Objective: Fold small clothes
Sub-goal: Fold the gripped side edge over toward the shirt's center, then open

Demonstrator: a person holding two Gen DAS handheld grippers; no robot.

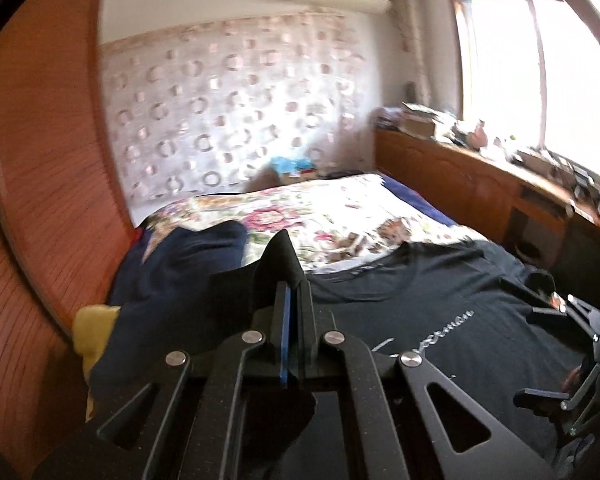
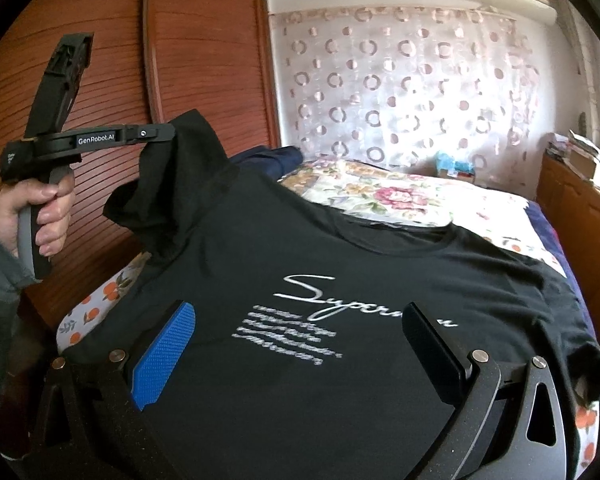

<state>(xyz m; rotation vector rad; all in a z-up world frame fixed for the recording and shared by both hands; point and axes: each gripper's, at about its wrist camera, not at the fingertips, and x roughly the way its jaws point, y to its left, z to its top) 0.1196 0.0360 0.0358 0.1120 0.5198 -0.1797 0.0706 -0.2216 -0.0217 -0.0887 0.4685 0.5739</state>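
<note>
Left wrist: black T-shirt lies front-up on the bed, collar toward the far curtain. Left gripper pinches its sleeve, jaws closed.

Right wrist: T-shirt shows white script; left sleeve raised. Right gripper gapes wide, hovering, holding nothing.

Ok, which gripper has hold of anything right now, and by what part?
The left gripper is shut on the black T-shirt, pinching its sleeve and lifting it off the bed. The right gripper is open over the shirt's chest, holding nothing.
</note>
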